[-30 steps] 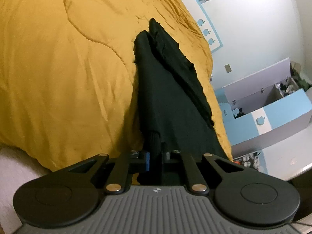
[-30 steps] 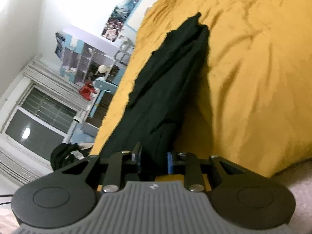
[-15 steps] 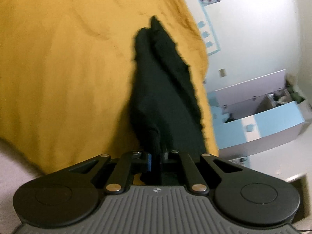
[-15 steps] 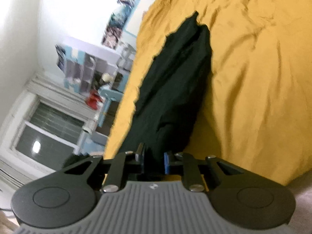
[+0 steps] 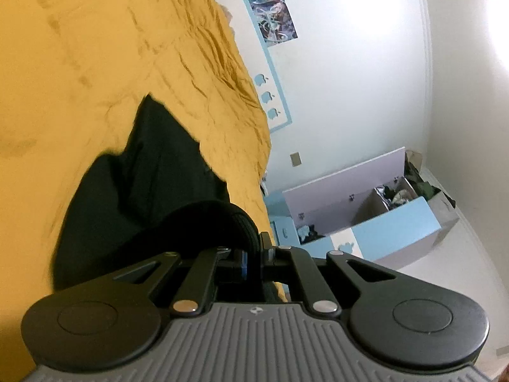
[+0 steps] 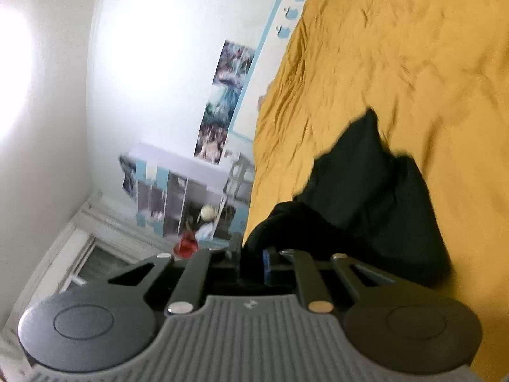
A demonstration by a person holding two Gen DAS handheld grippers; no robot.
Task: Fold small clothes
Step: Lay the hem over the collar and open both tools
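A black garment [image 5: 143, 191] lies on a mustard-yellow bedspread [image 5: 79, 63]. My left gripper [image 5: 254, 254] is shut on one near edge of it; the cloth bulges up in a thick fold over the jaws. In the right wrist view the same black garment [image 6: 366, 197] lies bunched on the bedspread [image 6: 413, 63]. My right gripper [image 6: 253, 258] is shut on another near edge of it. The far tip of the garment rests on the bed in both views.
A white wall with posters [image 5: 273, 16] stands past the bed. An open blue and white chest [image 5: 366, 216] with clothes in it stands on the floor. Shelves [image 6: 178, 191] and a window [image 6: 95, 264] show in the right wrist view.
Both grippers have carried the near edge of the garment forward over the bed. The garment looks shorter and doubled over, and more of the wall is in view.
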